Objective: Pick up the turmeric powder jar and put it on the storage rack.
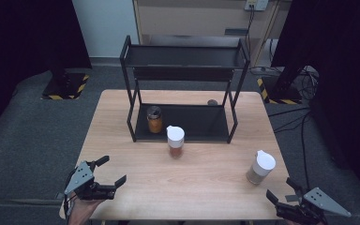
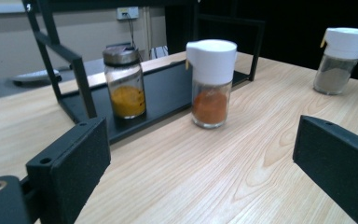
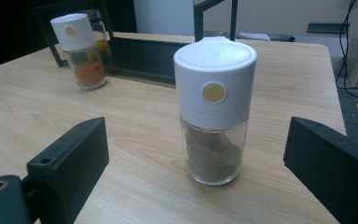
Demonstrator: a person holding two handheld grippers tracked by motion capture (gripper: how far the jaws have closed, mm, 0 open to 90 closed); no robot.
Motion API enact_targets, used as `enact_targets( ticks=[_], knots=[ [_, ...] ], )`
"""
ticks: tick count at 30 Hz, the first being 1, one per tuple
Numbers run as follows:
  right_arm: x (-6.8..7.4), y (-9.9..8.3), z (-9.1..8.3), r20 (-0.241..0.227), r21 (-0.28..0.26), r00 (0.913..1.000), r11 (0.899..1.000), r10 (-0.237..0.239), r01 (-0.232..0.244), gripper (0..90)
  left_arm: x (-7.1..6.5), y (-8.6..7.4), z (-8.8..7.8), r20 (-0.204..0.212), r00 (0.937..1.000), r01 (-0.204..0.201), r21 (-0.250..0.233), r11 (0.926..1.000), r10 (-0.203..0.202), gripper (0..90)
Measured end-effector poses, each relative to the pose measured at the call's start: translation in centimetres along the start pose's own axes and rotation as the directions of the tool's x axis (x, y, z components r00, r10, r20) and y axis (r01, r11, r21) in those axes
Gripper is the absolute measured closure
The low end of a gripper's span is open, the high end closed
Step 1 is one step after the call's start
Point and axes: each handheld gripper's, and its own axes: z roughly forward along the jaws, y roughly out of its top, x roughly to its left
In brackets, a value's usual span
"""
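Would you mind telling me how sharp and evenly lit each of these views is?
High view: soft and dim, dark at the corners, the wooden table evenly lit. Left gripper view: the orange spice jar is sharp, the background wall blurry. Right gripper view: the grey-brown spice jar is crisp, the rack behind is softer.

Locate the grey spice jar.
High view: grey spice jar stands on the table's right side, just ahead of the right gripper, whose open jaws frame it, apart from the rack.
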Motion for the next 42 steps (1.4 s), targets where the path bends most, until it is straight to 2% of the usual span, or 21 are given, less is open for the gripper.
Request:
enact_targets(
  ticks=[4,8,14,17,22,27,29,32,42],
  knots=[
    [0.1,0.1,0.0,0.000,0.001,1.0000,1.000,-0.004,0.004,6.6,0.0,-0.3,-0.1,-0.011,0.9999,-0.011,0.009,0.9999,0.011,3.2],
    [0.1,0.1,0.1,0.000,0.003,1.0000,1.000,-0.003,0.003,6.6,0.1,-0.8,-0.2,-0.014,0.9999,0.002,0.007,1.0000,-0.002,3.2],
    [0.0,0.1,0.1,-0.002,0.004,1.0000,1.000,-0.002,0.002,6.6,0.3,-1.3,-0.3,-0.007,0.9998,-0.018,0.012,0.9998,0.018,3.2],
    [0.1,0.1,0.1,-0.001,0.005,1.0000,1.000,-0.003,0.003,6.6,0.7,-1.6,-0.2,0.005,1.0000,-0.006,0.011,0.9999,0.005,3.0],
    [0.1,0.1,0.2,0.000,0.005,1.0000,1.000,-0.003,0.003,6.6,0.7,-1.5,0.0,0.026,0.9988,-0.042,0.032,0.9986,0.041,2.7],
    [0.1,0.1,0.2,-0.003,0.006,1.0000,1.000,-0.004,0.004,6.6,1.1,-1.7,-0.1,0.040,0.9988,-0.029,0.029,0.9992,0.028,2.7],
    [0.0,0.1,0.2,-0.005,0.004,1.0000,1.000,-0.005,0.005,6.6,1.6,-2.0,-0.1,0.061,0.9982,-0.003,0.017,0.9998,0.002,2.7],
    [0.0,0.1,0.2,-0.007,0.004,1.0000,1.000,-0.003,0.003,6.6,1.8,-2.2,-0.3,0.056,0.9984,0.008,0.015,0.9998,-0.009,2.7],
    [0.0,0.1,0.2,-0.010,0.004,0.9999,1.000,-0.004,0.004,6.6,1.9,-2.1,0.0,0.078,0.9970,0.005,0.024,0.9997,-0.007,2.7]
  ],
)
